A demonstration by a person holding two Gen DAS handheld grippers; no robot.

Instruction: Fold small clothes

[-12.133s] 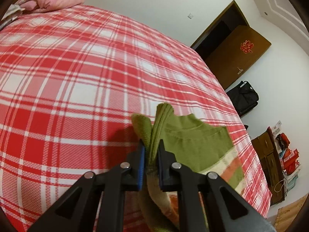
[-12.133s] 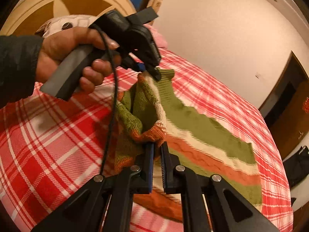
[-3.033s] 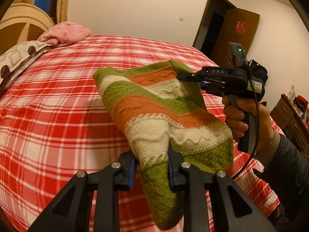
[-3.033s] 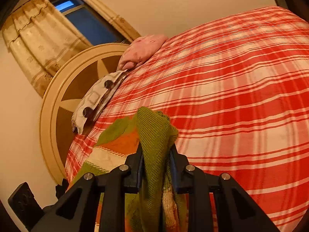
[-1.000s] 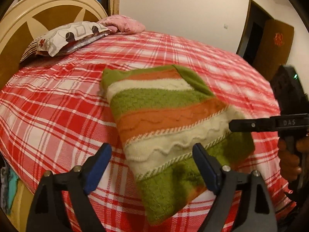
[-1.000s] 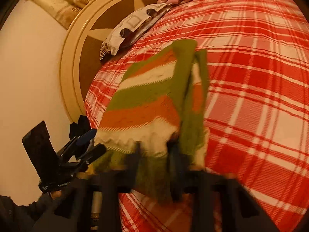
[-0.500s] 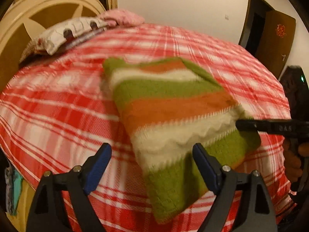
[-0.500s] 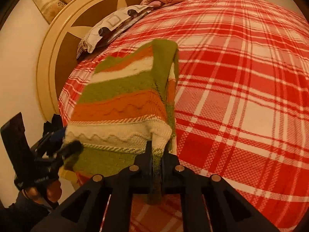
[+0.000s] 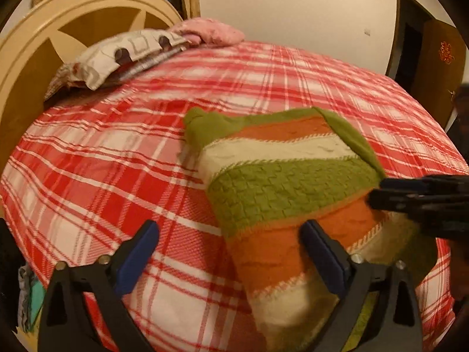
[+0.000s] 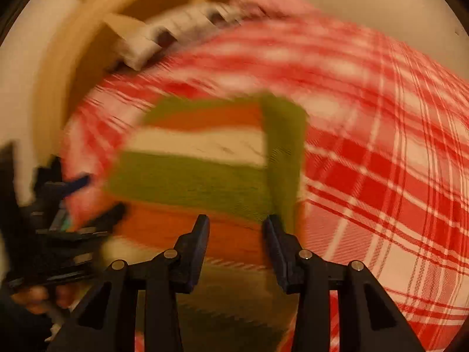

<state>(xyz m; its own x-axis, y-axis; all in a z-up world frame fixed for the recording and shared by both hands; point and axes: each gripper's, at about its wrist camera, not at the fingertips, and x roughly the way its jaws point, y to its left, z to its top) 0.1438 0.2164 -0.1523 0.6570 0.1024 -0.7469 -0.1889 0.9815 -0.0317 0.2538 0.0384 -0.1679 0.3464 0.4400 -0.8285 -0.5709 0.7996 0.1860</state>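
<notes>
A striped knitted sweater [image 9: 287, 187] in green, orange and cream lies folded on the red plaid bed cover [image 9: 117, 176]. My left gripper [image 9: 230, 231] is low over its near left edge, jaws wide and still opening; one finger is over the orange stripe, the other over the bed cover. My right gripper [image 10: 236, 221] is over the sweater [image 10: 190, 176] at its near right side. Its jaws are opening and the pads stand clear of the knit. In the left wrist view, the right gripper [image 9: 375, 192] reaches in from the right. The right wrist view is motion-blurred.
A patterned pillow [image 9: 117, 55] and a pink pillow [image 9: 211, 30] lie against the round cream headboard [image 9: 44, 38] at the back left. A brown door [image 9: 439, 67] stands open at the far right. The bed's edge runs just below the grippers.
The right gripper has let go of the sweater's edge and its jaws have parted. The left jaws have spread a little wider. Both grippers have shifted, and the sweater now sits nearer and lower right.
</notes>
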